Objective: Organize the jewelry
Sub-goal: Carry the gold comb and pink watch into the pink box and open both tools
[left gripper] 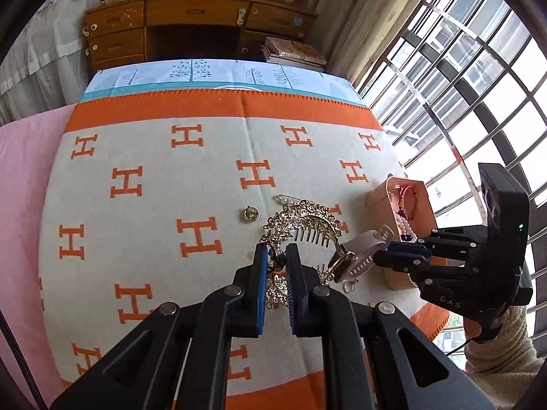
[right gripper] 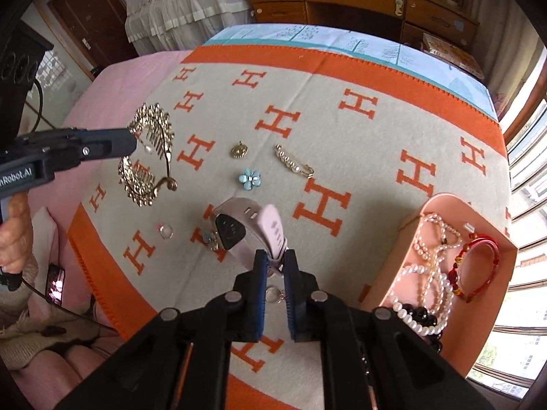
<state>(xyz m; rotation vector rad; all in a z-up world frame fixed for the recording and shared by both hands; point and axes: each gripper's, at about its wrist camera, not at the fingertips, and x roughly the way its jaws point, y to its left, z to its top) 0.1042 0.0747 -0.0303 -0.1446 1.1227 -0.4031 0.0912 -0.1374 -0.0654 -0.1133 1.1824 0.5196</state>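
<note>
A: Bedroom, blanket w/ orange H print [right gripper: 342, 157]. What's in ur L gripper [left gripper: 276, 256]?

B: Jaws pinched on the gold hair-comb tiara [left gripper: 301, 225], near one end of its arc. In the R wrist view it hangs clear of the blanket, curve running down & away from my tips.

A: And the R gripper [right gripper: 276, 259]?

B: Pressed together on the strap of the pale pink smartwatch [right gripper: 246, 225]. Strap end sits btwn the pads; dark watch face lies just beyond the tips, up & left. Can't tell if it's off the cloth.

A: Where does it all go?

B: Pink tray [right gripper: 506, 249], at the blanket's window-side edge. Already holds pearl bracelets [right gripper: 427, 273] & a red bead bracelet [right gripper: 478, 263].

A: Which hand's nearer?

B: R, I'd say. Tray lies to the right of my R tips, near. Watch's long axis runs fwd from the jaws, so I judge a swing to the right carries it over the tray's near wall. L hand w/ the tiara is well apart from the tray, farther left.

A: Still loose on the blanket?

B: Gold round pendant [right gripper: 239, 150], blue flower clip [right gripper: 249, 178], gold pin brooch [right gripper: 294, 165], clear ring [right gripper: 166, 230].
</note>
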